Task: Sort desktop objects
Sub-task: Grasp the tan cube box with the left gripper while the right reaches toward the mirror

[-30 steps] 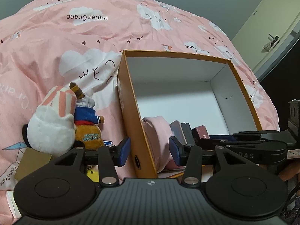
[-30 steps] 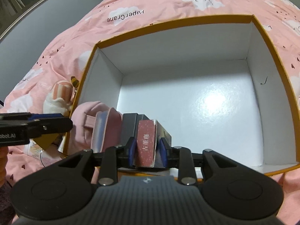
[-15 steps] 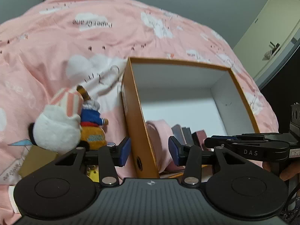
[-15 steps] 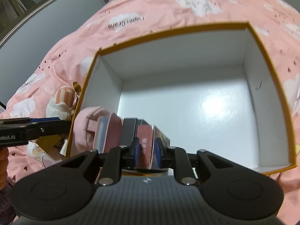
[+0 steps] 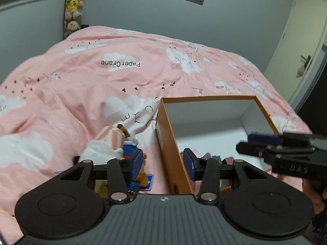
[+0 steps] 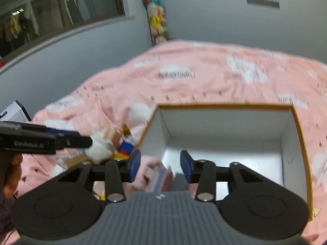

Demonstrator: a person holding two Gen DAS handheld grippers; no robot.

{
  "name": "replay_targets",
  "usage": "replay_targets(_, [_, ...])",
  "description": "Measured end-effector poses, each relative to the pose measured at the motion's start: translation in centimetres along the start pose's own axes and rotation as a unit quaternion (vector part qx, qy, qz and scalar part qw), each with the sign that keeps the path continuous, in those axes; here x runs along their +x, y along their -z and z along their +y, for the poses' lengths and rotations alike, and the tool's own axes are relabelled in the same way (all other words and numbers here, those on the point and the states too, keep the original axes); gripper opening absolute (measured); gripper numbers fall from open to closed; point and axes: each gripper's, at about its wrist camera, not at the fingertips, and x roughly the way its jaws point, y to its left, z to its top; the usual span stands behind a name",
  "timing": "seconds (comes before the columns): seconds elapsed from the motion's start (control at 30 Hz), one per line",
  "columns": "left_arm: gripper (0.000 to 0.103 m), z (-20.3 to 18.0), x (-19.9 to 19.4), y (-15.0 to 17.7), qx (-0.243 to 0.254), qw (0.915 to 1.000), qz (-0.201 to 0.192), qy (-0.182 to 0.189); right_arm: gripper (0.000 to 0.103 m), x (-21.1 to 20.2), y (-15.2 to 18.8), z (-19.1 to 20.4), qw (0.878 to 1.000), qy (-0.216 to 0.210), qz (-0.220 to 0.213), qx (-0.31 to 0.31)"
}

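Landmark: the orange cardboard box with white inside (image 5: pixel 175 163), open-topped, sitting on the bed with the pink cloud-print duvet (image 5: pixel 81 85). Left gripper (image 5: pixel 163 163) jaws spread, nothing pinched; the box's left wall runs up between its blue pads. Right gripper (image 6: pixel 160 164) jaws opening, nothing between the pads; it hangs over the box's near-left corner. In that corner, standing on edge in a row: a pink fabric pouch (image 6: pixel 151 163), a pink-and-blue flat case (image 6: pixel 161 178), and a dark grey flat item (image 6: pixel 180 181), blurred in the right view. The left view shows only their tops (image 5: pixel 212 157) behind its right finger. The rest of the box floor is bare white. Outside the box, just left of its left wall: a white plush toy with pink-and-white striped ears (image 5: pixel 106 145) against a small brown figure in blue clothes (image 5: pixel 139 175), with a blue card (image 5: pixel 149 180) on the duvet beside them. A tan flat piece (image 6: pixel 76 160) lies further left, details unclear.
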Motion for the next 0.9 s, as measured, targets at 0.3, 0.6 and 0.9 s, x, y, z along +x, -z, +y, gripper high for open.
replay_targets(0.3, [0.05,0.7,-1.4,3.0,0.041,0.9947,0.072,-0.061,0.051,0.2,0.7,3.3,0.998,-0.064,0.001,-0.023])
replay_targets(0.6, [0.05,2.9,-0.8,5.9,0.024,0.9847,0.118,-0.126,0.047,4.3,4.2,7.3,0.986,-0.111,0.12,-0.039])
replay_targets(0.9, [0.055,0.2,2.3,7.5,0.259,0.9393,0.12,-0.191,0.043,7.1,5.3,9.1,0.974,-0.115,0.171,-0.088])
